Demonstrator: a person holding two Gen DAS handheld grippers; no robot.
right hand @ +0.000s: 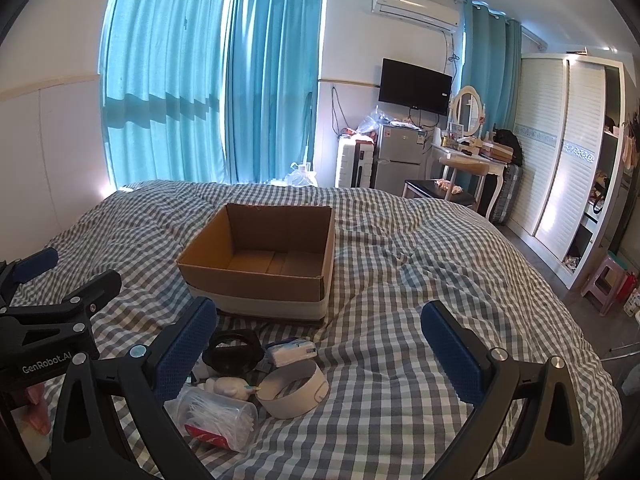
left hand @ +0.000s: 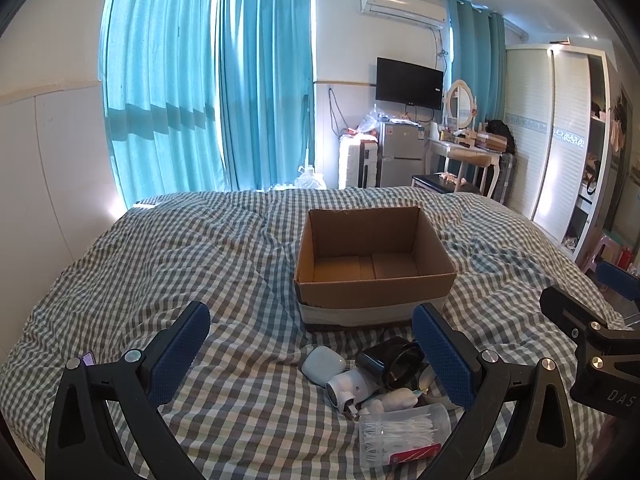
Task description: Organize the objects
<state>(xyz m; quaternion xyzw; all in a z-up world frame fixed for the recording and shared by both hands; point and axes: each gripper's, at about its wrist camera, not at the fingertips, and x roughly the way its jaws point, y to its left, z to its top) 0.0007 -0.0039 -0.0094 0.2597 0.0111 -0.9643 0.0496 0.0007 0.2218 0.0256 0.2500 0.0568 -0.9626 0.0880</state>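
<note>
Between and just below the spread fingers of the left gripper [left hand: 312,360] lies a small heap of loose items on the checked quilt [left hand: 160,264], and beyond the fingertips stands the cardboard box [left hand: 372,280], open-topped and with nothing in it that shows. Both sets of jaws stand wide apart and hold nothing; the right gripper [right hand: 320,360] hovers beside its partner, with the heap towards its left finger. By my judgement the sorting has not yet begun: the step in hand is choosing a first item to lift into the box.

Nearest the left jaws sit a pale earbud case [left hand: 322,365], a white plug-in device [left hand: 350,390] and a black roll [left hand: 394,360] touching one another. Closer to the camera lies a clear tub of cotton swabs [left hand: 404,430] on its side. From the right wrist view a white ring-shaped band [right hand: 294,390] and a tissue pack [right hand: 290,350] lie just ahead of the left finger.

The next move calls for lowering one pair of jaws around a single piece at the heap's edge, probably the band or the case. Crowding is the hindrance: items touch, so a closing finger may nudge neighbours, and the soft quilt gives underneath. The two grippers hang near each other and could clash.
</note>
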